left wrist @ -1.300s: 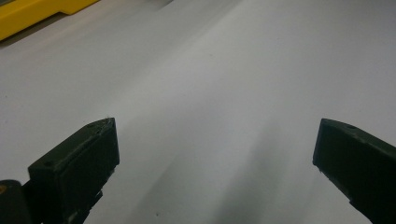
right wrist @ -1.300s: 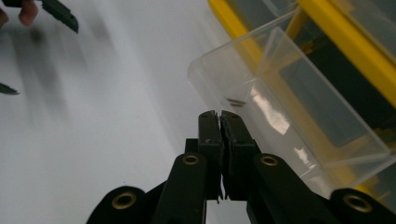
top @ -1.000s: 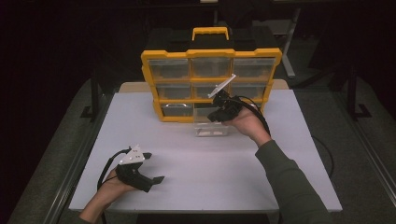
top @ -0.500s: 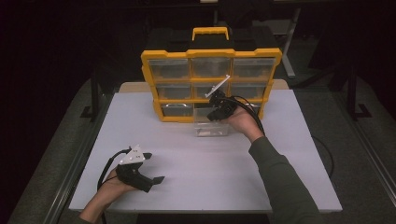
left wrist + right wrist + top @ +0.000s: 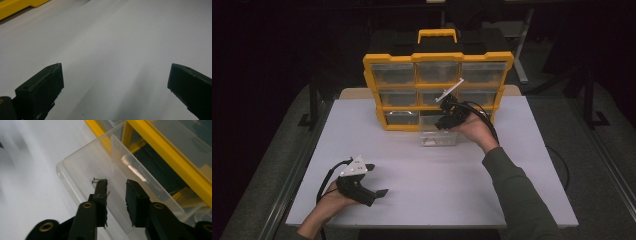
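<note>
Hand-held gripper on the right (image 5: 115,187) hung jaws slightly parted, holding nothing, over a clear drawer (image 5: 439,137) pulled out of the yellow organizer (image 5: 438,90) toward 6 o'clock; two small nails (image 5: 96,180) lay inside by its left jaw. Left hand-held gripper (image 5: 374,181) rested wide open on the white surface (image 5: 512,165) near 7 o'clock. Judged stage: drawer withdrawn, nails not yet grasped, drawer still to be returned.
</note>
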Demonstrator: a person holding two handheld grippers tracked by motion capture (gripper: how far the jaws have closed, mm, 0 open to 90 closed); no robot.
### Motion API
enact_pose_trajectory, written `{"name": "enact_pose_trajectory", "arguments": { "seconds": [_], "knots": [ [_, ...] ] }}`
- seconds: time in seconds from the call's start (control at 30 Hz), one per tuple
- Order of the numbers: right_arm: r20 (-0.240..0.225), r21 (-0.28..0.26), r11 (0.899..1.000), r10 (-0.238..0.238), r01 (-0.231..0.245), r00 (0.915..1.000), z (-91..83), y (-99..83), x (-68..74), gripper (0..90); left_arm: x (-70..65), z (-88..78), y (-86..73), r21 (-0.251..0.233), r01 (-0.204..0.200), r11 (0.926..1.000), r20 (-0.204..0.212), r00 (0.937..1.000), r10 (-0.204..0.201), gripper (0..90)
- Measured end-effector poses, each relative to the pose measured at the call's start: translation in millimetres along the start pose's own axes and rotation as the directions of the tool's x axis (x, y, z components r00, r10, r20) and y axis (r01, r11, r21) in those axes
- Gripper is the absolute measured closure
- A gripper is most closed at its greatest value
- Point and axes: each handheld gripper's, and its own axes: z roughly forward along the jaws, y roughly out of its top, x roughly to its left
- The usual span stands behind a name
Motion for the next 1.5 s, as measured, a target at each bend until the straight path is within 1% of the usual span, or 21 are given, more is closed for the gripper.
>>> {"name": "enact_pose_trajectory", "arguments": {
  "seconds": [0.13, 0.2, 0.27, 0.3, 0.33, 0.4, 0.47, 0.53, 0.6, 0.7, 0.8, 0.93, 1.1, 1.2, 1.23, 1.33, 1.4, 1.5],
  "knots": [
    [0.006, -0.026, 1.0, -0.011, 0.011, 0.9999, -12.1, -3.8, 2.1, 60.1, 0.2, 0.2, -0.1, 0.0, 0.002, 1.0, 0.002, 1.0, -0.002, 0.2],
    [0.006, -0.039, 0.999, -0.01, 0.01, 0.9999, -17.5, -6.3, 3.8, 53.7, 0.1, 0.3, -0.2, 0.002, 0.0, 1.0, 0.003, 1.0, 0.0, 0.2],
    [0.013, -0.053, 0.998, -0.015, 0.015, 0.9998, -22.6, -9.7, 6.0, 49.8, 0.0, 0.1, -0.1, 0.002, 0.0, 1.0, 0.005, 1.0, 0.0, 0.2],
    [0.012, -0.066, 0.998, -0.022, 0.022, 0.9997, -25.5, -12.5, 6.8, 47.9, -0.1, 0.1, -0.2, 0.002, 0.0, 1.0, 0.005, 1.0, 0.0, 0.2],
    [0.01, -0.071, 0.997, -0.017, 0.018, 0.9998, -27.5, -14.4, 7.7, 47.2, -0.1, 0.2, -0.3, 0.003, 0.0, 1.0, 0.005, 1.0, 0.0, 0.2],
    [0.008, -0.085, 0.996, -0.017, 0.017, 0.9998, -31.3, -19.9, 9.1, 43.2, -0.2, 0.4, -0.5, 0.004, 0.001, 1.0, 0.004, 1.0, -0.001, 0.2],
    [0.012, -0.091, 0.996, -0.014, 0.015, 0.9998, -34.0, -25.9, 10.6, 39.6, -0.2, 0.5, -0.6, 0.004, 0.0, 1.0, 0.004, 1.0, 0.0, 0.2],
    [0.023, -0.106, 0.994, -0.022, 0.025, 0.9995, -35.9, -32.5, 12.1, 34.8, -0.3, 0.4, -0.7, 0.005, 0.002, 1.0, 0.004, 1.0, -0.002, 0.2],
    [0.027, -0.117, 0.993, -0.009, 0.012, 0.9996, -37.5, -39.4, 14.1, 31.4, -0.2, 0.3, -0.7, 0.005, 0.003, 1.0, 0.004, 1.0, -0.003, 0.2],
    [0.038, -0.141, 0.99, 0.003, 0.002, 0.9993, -38.4, -51.0, 15.7, 27.2, -0.3, 0.6, -0.8, 0.007, 0.001, 1.0, 0.004, 1.0, -0.001, 0.2],
    [0.052, -0.163, 0.987, 0.019, -0.011, 0.9984, -38.0, -64.1, 18.3, 25.3, -0.3, 0.6, -0.9, 0.011, -0.002, 0.9999, 0.004, 1.0, 0.002, 0.2],
    [0.055, -0.168, 0.986, 0.009, 0.0, 0.9985, -34.8, -80.4, 24.0, 20.7, -0.4, 1.2, -1.0, 0.015, -0.004, 0.9999, 0.006, 1.0, 0.004, 0.2],
    [0.078, -0.189, 0.982, 0.027, -0.012, 0.9966, -30.4, -96.8, 29.6, 15.9, -0.8, 0.9, -1.1, 0.013, -0.001, 0.9999, 0.005, 1.0, 0.001, 0.2],
    [0.088, -0.204, 0.979, 0.04, -0.021, 0.9953, -28.5, -106.8, 32.3, 14.1, -0.2, 0.9, -2.0, 0.015, -0.003, 0.9999, 0.008, 1.0, 0.002, 0.2],
    [0.088, -0.204, 0.979, 0.04, -0.021, 0.9953, -28.5, -106.8, 32.3, 14.1, -0.2, 0.9, -2.0, 0.015, -0.003, 0.9999, 0.008, 1.0, 0.002, 0.2],
    [0.097, -0.216, 0.976, 0.056, -0.033, 0.9937, -25.4, -120.3, 35.5, 13.2, 0.0, 1.1, -2.1, 0.015, -0.005, 0.9999, 0.008, 1.0, 0.004, 0.2],
    [0.1, -0.212, 0.976, 0.062, -0.04, 0.993, -24.0, -126.4, 36.5, 12.8, -0.4, 1.0, -2.1, 0.012, -0.002, 0.9999, 0.007, 1.0, 0.002, 0.2],
    [0.098, -0.219, 0.975, 0.07, -0.047, 0.9927, -23.0, -135.6, 37.6, 11.2, -0.4, 0.7, -2.2, 0.012, 0.0, 0.9999, 0.007, 1.0, 0.0, 0.2]
  ]
}}
